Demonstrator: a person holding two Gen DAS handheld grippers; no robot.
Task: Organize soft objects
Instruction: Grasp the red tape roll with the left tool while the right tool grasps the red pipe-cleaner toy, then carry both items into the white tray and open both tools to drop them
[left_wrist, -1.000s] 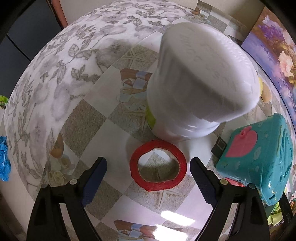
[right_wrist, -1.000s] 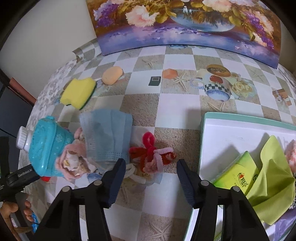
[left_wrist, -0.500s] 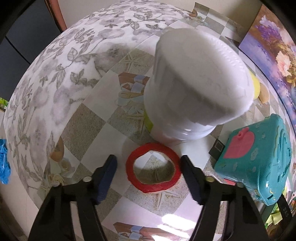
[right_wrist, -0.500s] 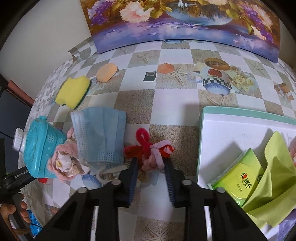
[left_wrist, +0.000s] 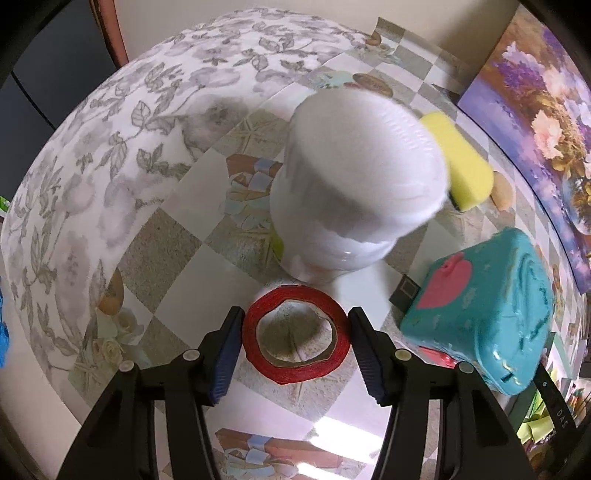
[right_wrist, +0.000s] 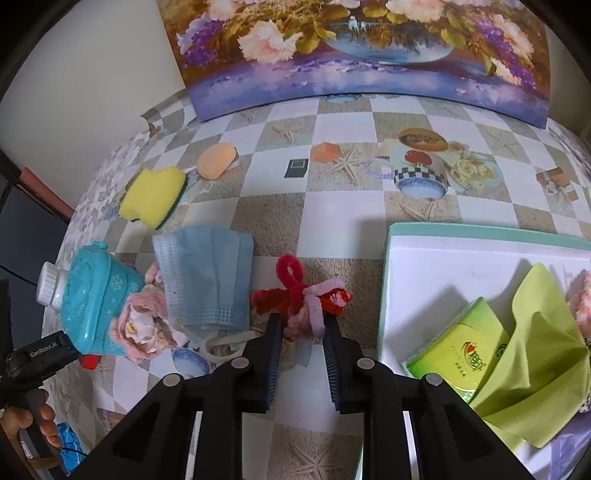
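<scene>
**Two tongs closing, tray waits at right**

The left gripper (left_wrist: 295, 338) brackets the red tape ring (left_wrist: 295, 334), jaws nearly touching its sides. The right gripper (right_wrist: 302, 326) pinches the pipe-cleaner bundle (right_wrist: 301, 295), probably for the white tray (right_wrist: 436, 258) beside it

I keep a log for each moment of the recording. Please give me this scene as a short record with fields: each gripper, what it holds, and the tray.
left gripper: fingers on both sides of the red tape ring, contact not certain
right gripper: shut on the pipe-cleaner bundle, red and pink
tray: holds a green tissue pack and a green cloth
near the bundle: blue face mask, yellow sponge
</scene>
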